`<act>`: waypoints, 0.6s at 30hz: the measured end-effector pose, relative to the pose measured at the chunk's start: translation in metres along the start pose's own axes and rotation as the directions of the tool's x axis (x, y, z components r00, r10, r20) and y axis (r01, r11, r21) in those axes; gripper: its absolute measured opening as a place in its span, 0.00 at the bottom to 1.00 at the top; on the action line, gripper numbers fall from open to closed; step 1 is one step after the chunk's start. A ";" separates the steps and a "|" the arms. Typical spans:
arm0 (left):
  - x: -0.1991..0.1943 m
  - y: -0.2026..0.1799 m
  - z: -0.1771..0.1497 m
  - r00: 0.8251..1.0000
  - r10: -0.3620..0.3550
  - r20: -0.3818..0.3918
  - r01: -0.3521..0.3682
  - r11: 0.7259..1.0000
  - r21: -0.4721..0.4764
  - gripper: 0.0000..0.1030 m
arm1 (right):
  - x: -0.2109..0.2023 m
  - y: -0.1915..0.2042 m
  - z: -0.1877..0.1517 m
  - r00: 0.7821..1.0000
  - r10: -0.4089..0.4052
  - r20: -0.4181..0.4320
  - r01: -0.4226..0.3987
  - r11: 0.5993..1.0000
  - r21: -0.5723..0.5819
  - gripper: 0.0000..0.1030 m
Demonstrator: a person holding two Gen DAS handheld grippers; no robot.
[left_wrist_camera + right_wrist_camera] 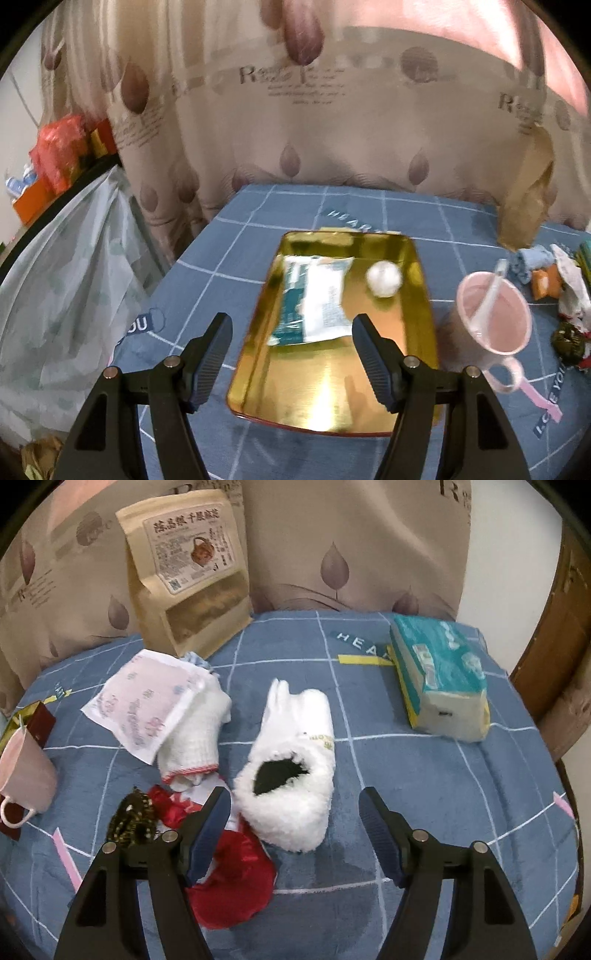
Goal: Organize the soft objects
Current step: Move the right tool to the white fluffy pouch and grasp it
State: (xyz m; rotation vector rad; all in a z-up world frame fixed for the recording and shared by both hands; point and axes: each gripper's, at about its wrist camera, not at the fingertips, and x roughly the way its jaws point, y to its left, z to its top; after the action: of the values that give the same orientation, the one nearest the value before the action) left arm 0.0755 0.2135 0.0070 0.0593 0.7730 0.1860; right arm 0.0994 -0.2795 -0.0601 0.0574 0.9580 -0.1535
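One gold tray (417,295), one pink mug (491,321), one tissue pack (439,675), one kraft pouch (188,568).

Open tongs (295,812), fluffy white glove (295,760)

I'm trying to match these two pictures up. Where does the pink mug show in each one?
Left wrist view: the pink mug stands right of centre, beside the gold tray, with a white spoon in it.
Right wrist view: the same mug sits at the far left edge, partly cut off, handle toward the camera.
Shared landmark: the brown paper bag leaning against the curtain at the back of the blue checked cloth.
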 end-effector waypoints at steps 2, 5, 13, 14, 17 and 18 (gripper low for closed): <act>-0.005 -0.010 0.000 1.000 -0.029 -0.001 0.029 0.999 0.014 0.67 | 0.006 -0.003 -0.001 1.000 0.014 -0.006 -0.014 1.000 0.009 0.67; -0.012 -0.033 -0.003 0.997 -0.078 -0.010 0.078 0.996 0.043 0.67 | 0.018 -0.007 -0.003 0.999 0.030 -0.014 -0.030 0.999 0.020 0.67; -0.022 -0.113 -0.006 0.976 -0.211 -0.048 0.216 0.961 0.172 0.67 | 0.034 -0.016 -0.006 0.995 0.096 -0.018 -0.095 0.993 0.066 0.44; -0.023 -0.122 -0.006 0.973 -0.223 -0.051 0.229 0.957 0.181 0.67 | 0.033 -0.016 -0.006 0.995 0.102 -0.013 -0.101 0.993 0.065 0.43; -0.025 -0.157 -0.009 0.956 -0.283 -0.075 0.293 0.929 0.227 0.67 | 0.025 -0.019 -0.006 0.993 0.117 0.010 -0.118 0.991 0.071 0.38; -0.025 -0.164 -0.010 0.952 -0.294 -0.081 0.305 0.922 0.237 0.67 | 0.022 -0.021 -0.007 0.993 0.121 0.014 -0.122 0.990 0.074 0.37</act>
State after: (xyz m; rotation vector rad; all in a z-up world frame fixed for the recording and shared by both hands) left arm 0.0743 0.0475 -0.0028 0.1719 0.8360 -0.2028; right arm 0.1029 -0.3019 -0.0812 0.1834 0.9366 -0.0770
